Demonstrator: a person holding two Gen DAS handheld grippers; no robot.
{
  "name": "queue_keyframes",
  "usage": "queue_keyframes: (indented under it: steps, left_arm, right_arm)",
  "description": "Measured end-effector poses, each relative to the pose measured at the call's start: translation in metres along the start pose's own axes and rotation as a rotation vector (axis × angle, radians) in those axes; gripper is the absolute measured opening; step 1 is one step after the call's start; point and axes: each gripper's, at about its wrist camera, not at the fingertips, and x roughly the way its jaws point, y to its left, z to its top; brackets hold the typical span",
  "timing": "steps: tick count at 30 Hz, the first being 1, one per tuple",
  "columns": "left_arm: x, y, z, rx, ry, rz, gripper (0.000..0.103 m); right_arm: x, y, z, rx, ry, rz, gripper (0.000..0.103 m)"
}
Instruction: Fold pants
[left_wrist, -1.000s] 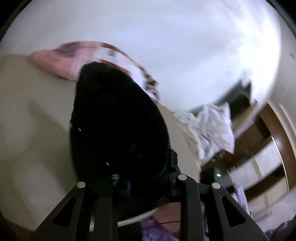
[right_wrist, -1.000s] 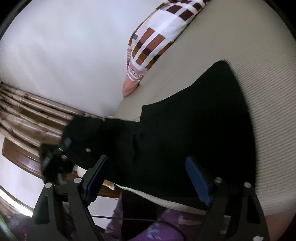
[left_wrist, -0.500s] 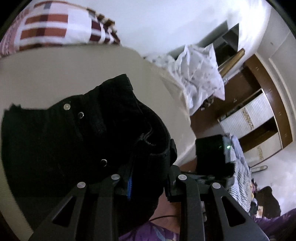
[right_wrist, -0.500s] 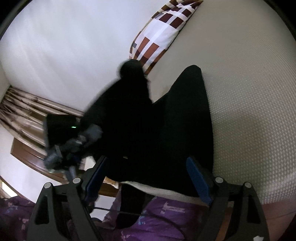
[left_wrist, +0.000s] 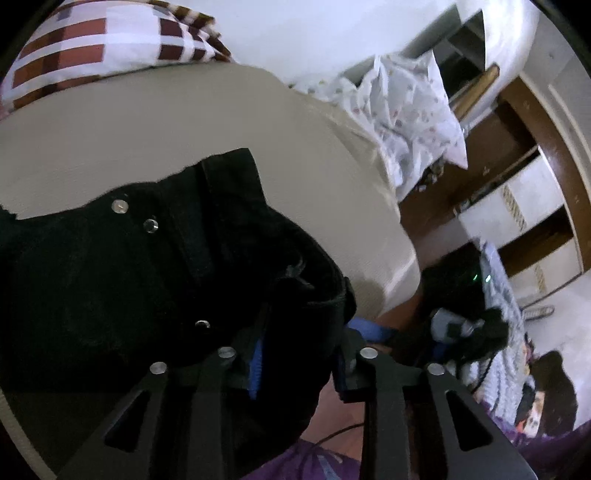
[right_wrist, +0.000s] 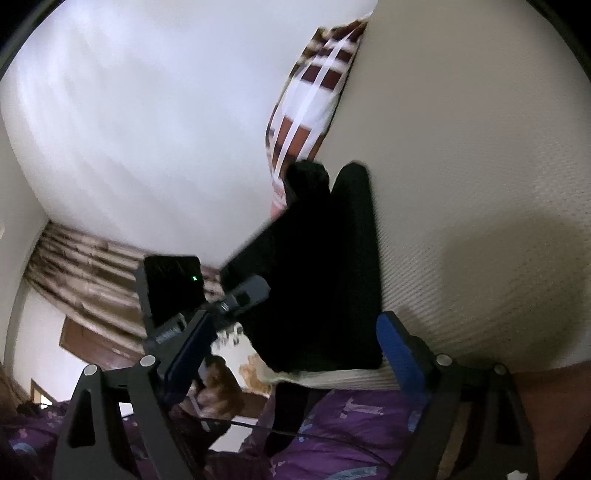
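Note:
Black pants (left_wrist: 129, 277) with metal rivets lie on the beige bed (left_wrist: 184, 122). My left gripper (left_wrist: 299, 354) has a bunch of the waistband between its blue pads, and the jaws are opening. In the right wrist view the pants (right_wrist: 317, 277) are a narrow dark strip that reaches to the mattress edge. My right gripper (right_wrist: 295, 332) sits at that edge with its jaws opening wide. The fabric lies just beyond its tips and neither pad touches it. The left gripper's camera box (right_wrist: 170, 284) shows at the left of that view.
A red and white checked pillow (left_wrist: 92, 48) lies at the bed's far end, also the checked pillow (right_wrist: 314, 110). White flowered bedding (left_wrist: 406, 110) is piled by a brown wardrobe (left_wrist: 528, 206). A striped curtain (right_wrist: 81, 273) hangs at left. A person's purple clothing (right_wrist: 332, 424) is below the grippers.
The left gripper swung the waistband down from in front of its lens onto the bed. In the right view the spread pants narrowed into a folded strip and the left gripper came in.

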Motion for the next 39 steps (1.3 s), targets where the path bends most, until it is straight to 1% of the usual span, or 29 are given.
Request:
queue_keyframes:
  steps: [2, 3, 4, 6, 7, 8, 9, 10, 11, 12, 13, 14, 15, 17, 21, 23, 26, 28, 29, 30, 32, 34, 36, 37, 38, 39]
  left_arm:
    - [0.008, -0.006, -0.002, 0.023, 0.025, 0.005, 0.043]
    - [0.010, -0.007, -0.002, 0.016, 0.040, -0.008, 0.052]
    - [0.012, -0.008, 0.000, 0.005, 0.048, -0.035, 0.055]
    - [0.004, -0.010, 0.004, -0.019, 0.028, -0.158, 0.055]
    - [-0.004, -0.009, 0.007, -0.037, 0.013, -0.230, 0.057]
    - [-0.012, -0.009, 0.010, -0.048, -0.005, -0.251, 0.058]
    - [-0.024, -0.007, 0.014, -0.057, -0.041, -0.264, 0.058]
    - [-0.043, -0.003, 0.018, -0.064, -0.095, -0.266, 0.059]
    - [-0.055, 0.000, 0.020, -0.069, -0.131, -0.257, 0.060]
    - [-0.070, 0.005, 0.021, -0.075, -0.173, -0.236, 0.064]
    - [-0.084, 0.011, 0.021, -0.082, -0.206, -0.212, 0.070]
    - [-0.100, 0.020, 0.018, -0.097, -0.237, -0.177, 0.072]
    - [-0.109, 0.026, 0.014, -0.109, -0.253, -0.153, 0.074]
    - [-0.124, 0.043, 0.002, -0.139, -0.266, -0.117, 0.074]
    - [-0.132, 0.077, -0.029, -0.219, -0.245, -0.049, 0.074]
    - [-0.133, 0.096, -0.048, -0.278, -0.227, -0.033, 0.074]
    - [-0.131, 0.118, -0.069, -0.369, -0.220, -0.042, 0.074]
    - [-0.133, 0.131, -0.080, -0.420, -0.231, -0.056, 0.074]
    - [-0.131, 0.132, -0.082, -0.434, -0.234, -0.062, 0.074]
    - [-0.131, 0.136, -0.085, -0.447, -0.236, -0.069, 0.074]
    - [-0.130, 0.140, -0.088, -0.447, -0.234, -0.064, 0.074]
    - [-0.130, 0.138, -0.089, -0.429, -0.228, -0.045, 0.074]
    - [-0.130, 0.136, -0.089, -0.407, -0.220, -0.046, 0.074]
    - [-0.129, 0.135, -0.088, -0.402, -0.217, -0.049, 0.074]
    - [-0.129, 0.134, -0.089, -0.400, -0.215, -0.049, 0.074]
    - [-0.128, 0.135, -0.089, -0.401, -0.212, -0.049, 0.074]
  right_arm:
    - [-0.006, -0.001, 0.003, 0.006, -0.021, -0.002, 0.090]
    - [-0.007, -0.001, 0.004, 0.007, -0.027, -0.003, 0.091]
    - [-0.007, -0.001, 0.006, 0.009, -0.032, -0.004, 0.091]
    - [-0.010, 0.000, 0.007, 0.011, -0.039, -0.001, 0.091]
    - [-0.010, 0.001, 0.007, 0.011, -0.045, -0.002, 0.091]
    - [-0.013, 0.004, 0.007, 0.007, -0.055, -0.003, 0.091]
    - [-0.015, 0.006, 0.008, 0.006, -0.065, 0.000, 0.091]
    - [-0.019, 0.010, 0.007, 0.006, -0.079, 0.017, 0.091]
    - [-0.022, 0.013, 0.007, 0.006, -0.086, 0.039, 0.091]
    - [-0.026, 0.018, 0.006, 0.003, -0.095, 0.068, 0.091]
    - [-0.029, 0.023, 0.004, 0.000, -0.104, 0.094, 0.091]
    - [-0.030, 0.028, 0.002, 0.005, -0.108, 0.122, 0.091]
    - [-0.029, 0.030, -0.001, 0.019, -0.103, 0.156, 0.091]
    - [-0.022, 0.036, -0.007, 0.036, -0.085, 0.199, 0.091]
    - [0.005, 0.042, -0.013, 0.036, -0.021, 0.179, 0.091]
    - [0.018, 0.040, -0.014, 0.056, 0.001, 0.174, 0.091]
    - [0.036, 0.039, -0.013, 0.072, 0.038, 0.139, 0.090]
    - [0.045, 0.039, -0.009, 0.073, 0.048, 0.048, 0.089]
    - [0.047, 0.038, -0.008, 0.079, 0.050, 0.024, 0.088]
    - [0.049, 0.036, -0.006, 0.095, 0.050, 0.020, 0.087]
    - [0.053, 0.036, -0.002, 0.109, 0.041, 0.011, 0.087]
    - [0.057, 0.038, 0.001, 0.107, 0.024, -0.060, 0.087]
    - [0.060, 0.040, 0.002, 0.118, -0.005, -0.131, 0.086]
    - [0.061, 0.040, 0.001, 0.128, -0.024, -0.171, 0.084]
    - [0.061, 0.040, -0.001, 0.160, -0.059, -0.242, 0.081]
    - [0.061, 0.038, -0.003, 0.191, -0.081, -0.265, 0.074]
